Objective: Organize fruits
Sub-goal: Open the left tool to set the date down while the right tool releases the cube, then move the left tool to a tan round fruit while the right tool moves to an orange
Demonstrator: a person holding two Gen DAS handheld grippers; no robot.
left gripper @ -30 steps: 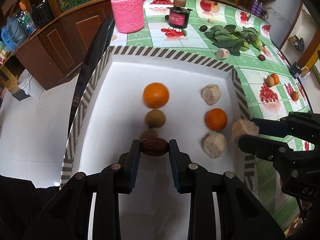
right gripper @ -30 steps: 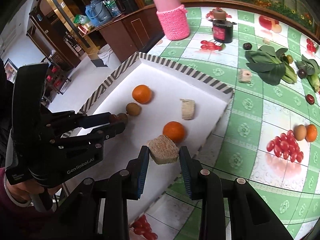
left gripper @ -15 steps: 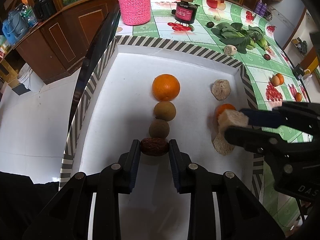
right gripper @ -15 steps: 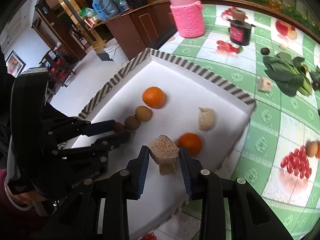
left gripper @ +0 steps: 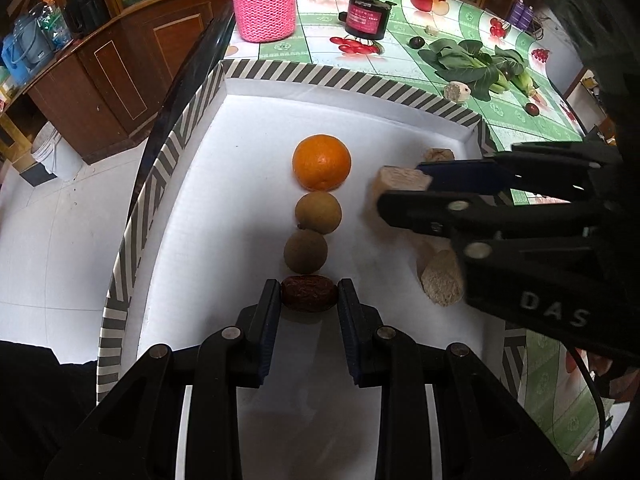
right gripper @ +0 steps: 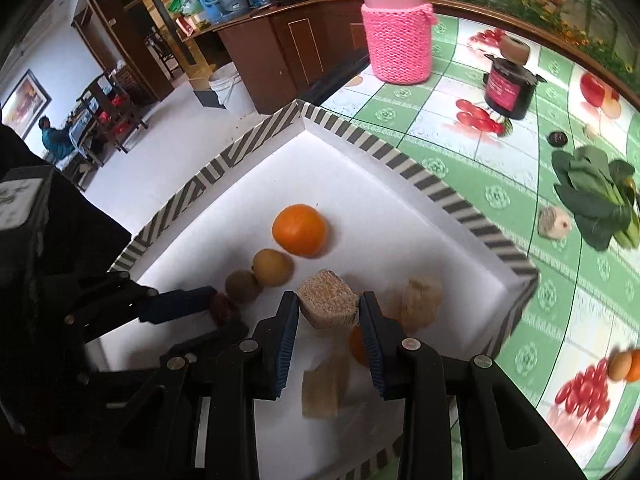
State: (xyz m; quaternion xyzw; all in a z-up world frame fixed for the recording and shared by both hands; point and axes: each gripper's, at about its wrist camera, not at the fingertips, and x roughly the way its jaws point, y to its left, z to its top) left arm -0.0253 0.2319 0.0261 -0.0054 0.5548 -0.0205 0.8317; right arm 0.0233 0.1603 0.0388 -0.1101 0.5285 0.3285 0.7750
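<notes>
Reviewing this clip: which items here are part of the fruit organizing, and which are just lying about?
In the job:
white tray
orange
two brown fruits
date in left hand-held gripper
tan block in right hand-held gripper

Lying about:
pink jar
black pot
greens

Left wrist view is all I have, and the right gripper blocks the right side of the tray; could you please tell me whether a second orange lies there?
Observer: Yes. The right wrist view shows a second orange in the tray, partly hidden under the right gripper.
Operator: Thank you. Do both fingers press on the beige block?
Observer: Yes, the beige block sits between the two blue pads and touches each.
Operator: What lies below it?
Observer: Another beige piece lies on the tray floor, beside that orange.
</notes>
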